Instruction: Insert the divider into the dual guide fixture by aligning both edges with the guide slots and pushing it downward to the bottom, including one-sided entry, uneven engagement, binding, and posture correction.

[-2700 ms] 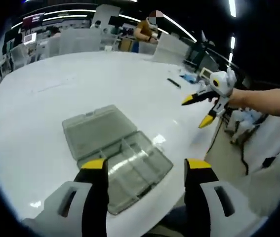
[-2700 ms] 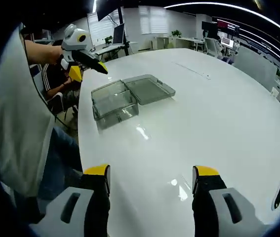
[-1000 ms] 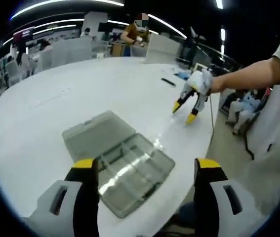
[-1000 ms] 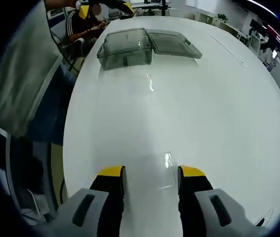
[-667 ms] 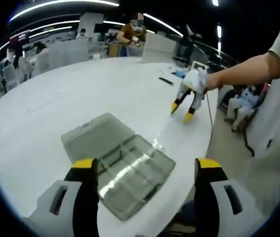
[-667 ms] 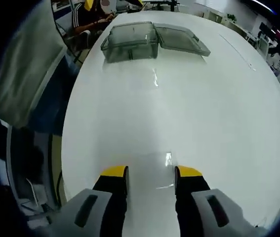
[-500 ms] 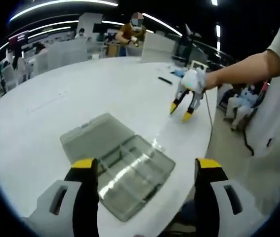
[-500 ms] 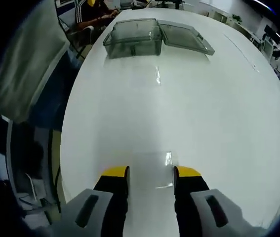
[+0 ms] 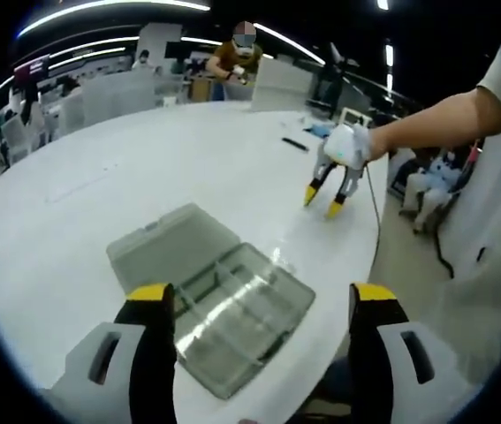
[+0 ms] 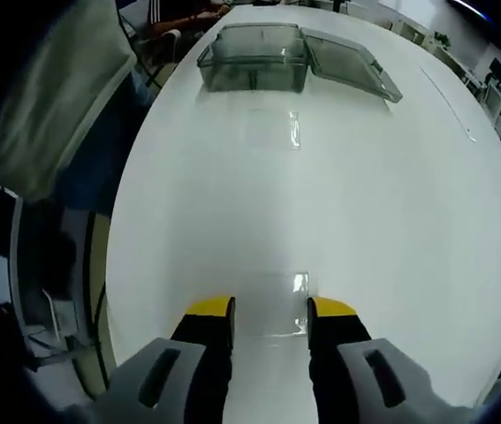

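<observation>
A smoky clear box (image 9: 241,322) lies open on the white table, its lid (image 9: 170,243) flat beside the slotted tray. My left gripper (image 9: 261,296) hovers over the tray, open and empty. In the right gripper view the same box (image 10: 254,57) sits far ahead near the table's edge. Close in, a thin clear divider (image 10: 272,287) lies flat on the table. My right gripper (image 10: 270,309) has its yellow-tipped jaws closed in against the divider's two side edges. In the left gripper view that right gripper (image 9: 321,203) points down at the table, on a person's outstretched arm.
The white table (image 10: 383,221) curves away, its edge close on the left of the right gripper view. A faint clear patch (image 10: 277,128) glints short of the box. A black pen-like object (image 9: 294,144) lies far off. A person (image 9: 241,53) sits beyond the table.
The right gripper's jaws have narrowed onto the divider, and its view has shifted so the box sits higher. The left gripper and box have barely moved.
</observation>
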{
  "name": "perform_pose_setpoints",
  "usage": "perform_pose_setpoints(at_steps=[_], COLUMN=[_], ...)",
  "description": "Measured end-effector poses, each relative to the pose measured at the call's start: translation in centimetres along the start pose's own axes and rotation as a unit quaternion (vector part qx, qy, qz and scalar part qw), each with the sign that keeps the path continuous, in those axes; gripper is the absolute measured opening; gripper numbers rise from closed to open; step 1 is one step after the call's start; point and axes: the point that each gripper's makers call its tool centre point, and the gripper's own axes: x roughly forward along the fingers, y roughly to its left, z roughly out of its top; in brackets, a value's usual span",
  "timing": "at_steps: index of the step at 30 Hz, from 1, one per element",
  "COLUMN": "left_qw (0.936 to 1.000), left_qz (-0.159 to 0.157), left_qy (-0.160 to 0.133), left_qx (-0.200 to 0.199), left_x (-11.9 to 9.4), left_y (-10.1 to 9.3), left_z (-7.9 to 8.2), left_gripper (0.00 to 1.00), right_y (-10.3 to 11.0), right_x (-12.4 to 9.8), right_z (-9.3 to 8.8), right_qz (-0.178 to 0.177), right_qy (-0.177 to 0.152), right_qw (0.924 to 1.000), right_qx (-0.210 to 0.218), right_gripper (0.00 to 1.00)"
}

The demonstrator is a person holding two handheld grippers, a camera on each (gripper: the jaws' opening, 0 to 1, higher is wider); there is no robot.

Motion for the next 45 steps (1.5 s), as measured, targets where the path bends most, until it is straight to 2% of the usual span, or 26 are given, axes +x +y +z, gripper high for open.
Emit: perform_pose_setpoints(at_steps=[9,22,27,45], left_qw=[0.9998,0.9982,0.9929,0.9917], left_qz=[-0.008,-0.021,-0.024,-0.034], left_qy=[0.004,0.007,0.032,0.026], left_qx=[0.017,0.055,0.112,0.121], left_x=[0.1,0.5,0.6,0.8], left_y=[-0.5,-1.7,-1.9,-1.6], left_z=[-0.1,0.5,-0.1,0.7], left_gripper=[0.79,0.81,0.81,0.82], right_y=[0.0,0.1,0.0,-0.1], right_x=[0.1,0.1,0.1,-0.7], right_z=[0.1,0.3,0.5,2.5], right_qz=[0.005,0.004,0.003,-0.003], right_qy=[0.024,0.028,0.026,0.011], right_qw=[0.9995,0.9996,0.9997,0.9999], right_qx=[-0.017,-0.009,-0.005,0.003], right_gripper=[0.28,0.27,0.27,0.27])
